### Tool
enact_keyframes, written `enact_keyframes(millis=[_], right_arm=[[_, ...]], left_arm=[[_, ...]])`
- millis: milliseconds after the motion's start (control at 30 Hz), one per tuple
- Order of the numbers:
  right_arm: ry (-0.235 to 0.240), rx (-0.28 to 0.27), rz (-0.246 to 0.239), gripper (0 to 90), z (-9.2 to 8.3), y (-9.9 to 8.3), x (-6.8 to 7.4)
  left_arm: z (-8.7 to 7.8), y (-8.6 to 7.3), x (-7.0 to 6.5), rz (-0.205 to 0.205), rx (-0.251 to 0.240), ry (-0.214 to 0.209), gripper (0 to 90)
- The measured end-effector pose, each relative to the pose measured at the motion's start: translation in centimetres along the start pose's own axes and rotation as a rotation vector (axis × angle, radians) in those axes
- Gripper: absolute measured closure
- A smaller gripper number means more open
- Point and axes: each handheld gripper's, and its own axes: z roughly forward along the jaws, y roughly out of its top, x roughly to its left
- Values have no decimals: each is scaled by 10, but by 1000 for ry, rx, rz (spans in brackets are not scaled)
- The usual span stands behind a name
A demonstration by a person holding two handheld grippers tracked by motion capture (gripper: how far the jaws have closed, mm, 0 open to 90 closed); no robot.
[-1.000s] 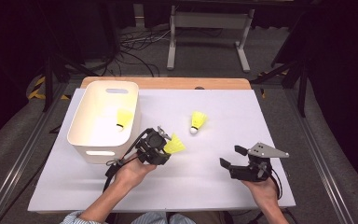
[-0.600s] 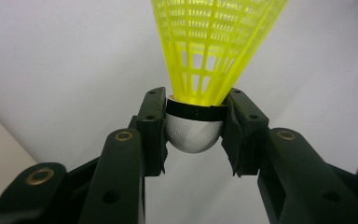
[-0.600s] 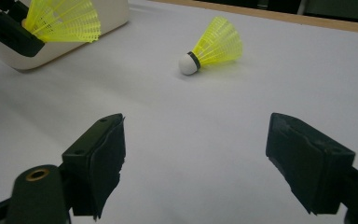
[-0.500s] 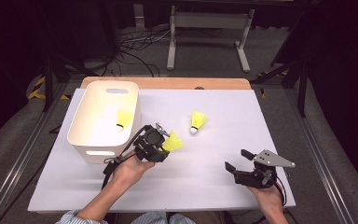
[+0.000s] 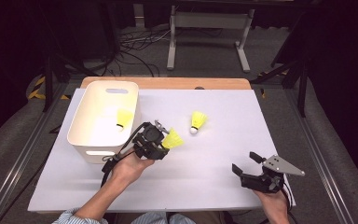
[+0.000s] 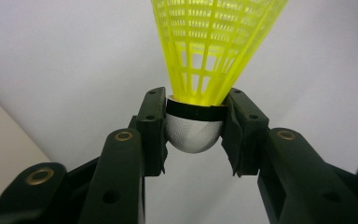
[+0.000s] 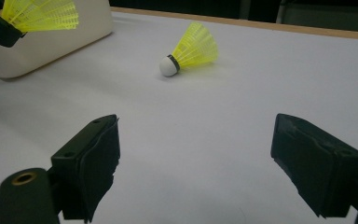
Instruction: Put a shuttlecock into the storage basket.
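Right tool [image 5: 247,163] nearer table edge [image 5: 168,205]

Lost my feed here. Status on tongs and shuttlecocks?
Left tongs shut on shuttlecock beside bin. Right tongs just opened, empty. Loose shuttlecock on table; path clear.

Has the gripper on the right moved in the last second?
Yes. The right gripper has slid toward the near edge of the table, away from the loose shuttlecock; its jaws have just been opening, nothing between them.
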Motion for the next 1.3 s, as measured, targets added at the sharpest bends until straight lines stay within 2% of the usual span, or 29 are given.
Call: enact_keyframes(millis=[500,833,1300], right_arm=[[-32,-16,1,145,-6,-16,-4],[-18,6,-4,145,-6,-21,-1],[-20,6,-5,146,-5,-22,-2]], left_arm=[[-14,5,5,-26,-23,-10,633],[-23,8,11,-41,-27,-11,633],[-30,20,17,-53,-32,-17,633]])
